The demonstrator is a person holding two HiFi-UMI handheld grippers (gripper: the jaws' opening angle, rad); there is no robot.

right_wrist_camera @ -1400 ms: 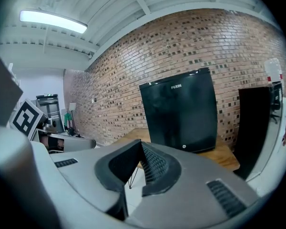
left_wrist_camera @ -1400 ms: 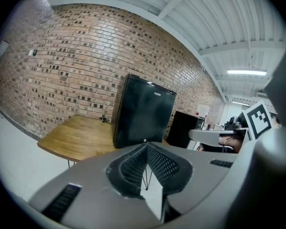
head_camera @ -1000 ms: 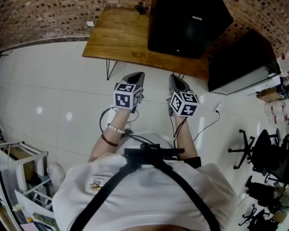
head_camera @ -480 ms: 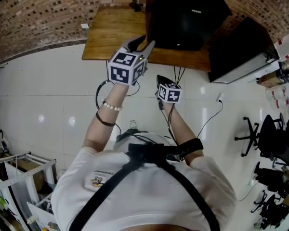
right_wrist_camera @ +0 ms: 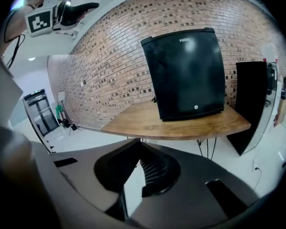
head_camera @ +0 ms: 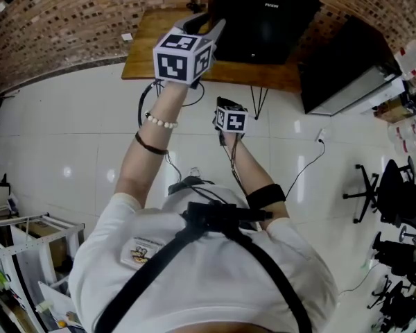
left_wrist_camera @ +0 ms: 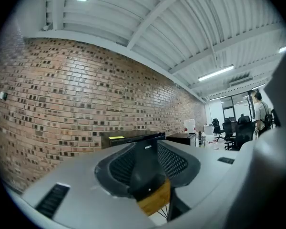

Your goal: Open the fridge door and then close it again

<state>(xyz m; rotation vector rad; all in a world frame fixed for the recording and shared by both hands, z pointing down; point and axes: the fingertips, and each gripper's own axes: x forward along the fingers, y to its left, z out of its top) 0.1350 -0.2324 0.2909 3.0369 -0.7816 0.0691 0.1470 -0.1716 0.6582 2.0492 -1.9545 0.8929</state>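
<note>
A black mini fridge (head_camera: 263, 16) stands with its door closed on a wooden table (head_camera: 159, 44) against the brick wall. My left gripper (head_camera: 206, 25) is held high in front of the fridge's left edge, apart from it. Its jaws have just been opening and stand open with nothing between them. In the left gripper view the fridge (left_wrist_camera: 133, 138) shows beyond the left gripper (left_wrist_camera: 147, 149). My right gripper (head_camera: 227, 106) hangs lower, short of the table, shut and empty. From the right gripper (right_wrist_camera: 139, 144) I see the whole fridge (right_wrist_camera: 186, 75) on the table (right_wrist_camera: 181, 125).
A second black cabinet (head_camera: 347, 68) stands right of the table on the white tiled floor. Cables (head_camera: 308, 161) trail across the floor near it. Office chairs (head_camera: 388, 200) fill the right side. A white rack (head_camera: 28, 238) stands at the lower left.
The left gripper has risen from waist height to the fridge's level, and its jaws have opened. The right gripper has sunk and drawn back toward me.
</note>
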